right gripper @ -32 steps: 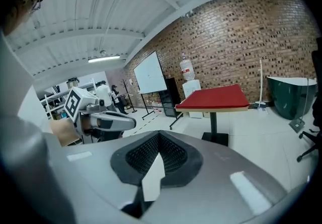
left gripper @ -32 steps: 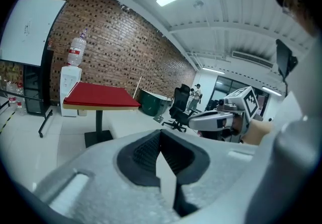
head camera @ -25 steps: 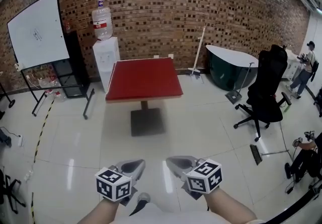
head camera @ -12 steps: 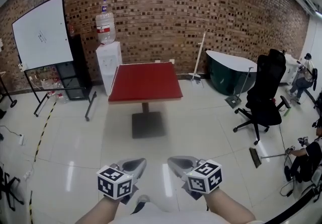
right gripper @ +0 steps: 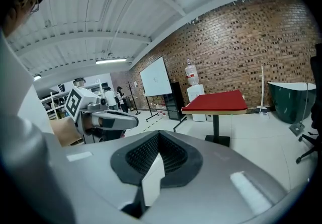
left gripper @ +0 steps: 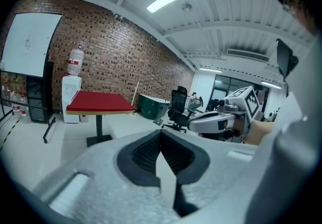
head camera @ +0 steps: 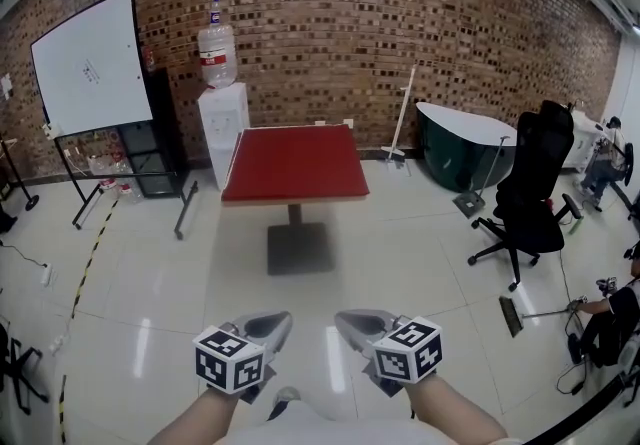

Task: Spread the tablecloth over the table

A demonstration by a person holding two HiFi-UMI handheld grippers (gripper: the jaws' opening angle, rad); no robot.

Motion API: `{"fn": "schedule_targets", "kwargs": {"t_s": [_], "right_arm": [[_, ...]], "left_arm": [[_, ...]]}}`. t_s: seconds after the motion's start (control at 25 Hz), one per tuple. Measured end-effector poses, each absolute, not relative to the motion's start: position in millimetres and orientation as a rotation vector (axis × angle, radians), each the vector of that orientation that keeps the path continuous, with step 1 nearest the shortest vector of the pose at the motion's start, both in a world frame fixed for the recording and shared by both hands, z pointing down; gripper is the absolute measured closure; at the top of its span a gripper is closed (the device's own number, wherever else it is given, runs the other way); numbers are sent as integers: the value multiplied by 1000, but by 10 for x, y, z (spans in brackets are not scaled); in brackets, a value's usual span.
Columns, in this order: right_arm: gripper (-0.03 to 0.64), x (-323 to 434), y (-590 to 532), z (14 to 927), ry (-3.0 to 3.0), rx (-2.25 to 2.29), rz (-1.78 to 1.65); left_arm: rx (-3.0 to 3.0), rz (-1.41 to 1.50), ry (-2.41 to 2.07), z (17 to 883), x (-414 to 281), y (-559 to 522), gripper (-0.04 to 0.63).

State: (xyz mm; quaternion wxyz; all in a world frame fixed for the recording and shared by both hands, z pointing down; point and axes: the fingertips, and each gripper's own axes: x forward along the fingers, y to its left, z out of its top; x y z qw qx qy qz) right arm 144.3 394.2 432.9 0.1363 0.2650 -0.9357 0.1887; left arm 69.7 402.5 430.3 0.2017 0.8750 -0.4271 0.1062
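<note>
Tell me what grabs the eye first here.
The red table stands alone mid-room before the brick wall, a water dispenser behind its left corner. Low in the head view, the left tongs and right tongs sit side by side, both shut.

Two tongs, one table, one whiteboard, one chair

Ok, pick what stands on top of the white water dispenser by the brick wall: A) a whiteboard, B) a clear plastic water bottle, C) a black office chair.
B: a clear plastic water bottle with a red label stands on the white water dispenser, behind the left corner of the red-topped square table.
</note>
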Motion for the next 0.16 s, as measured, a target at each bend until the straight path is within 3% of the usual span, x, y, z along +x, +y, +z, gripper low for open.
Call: {"fn": "schedule_targets", "kwargs": {"t_s": [0.16], "right_arm": [[615, 1435, 3910, 4316, -2710, 769, 549]], "left_arm": [[2439, 298, -1194, 4301, 698, 4011, 594]]}}
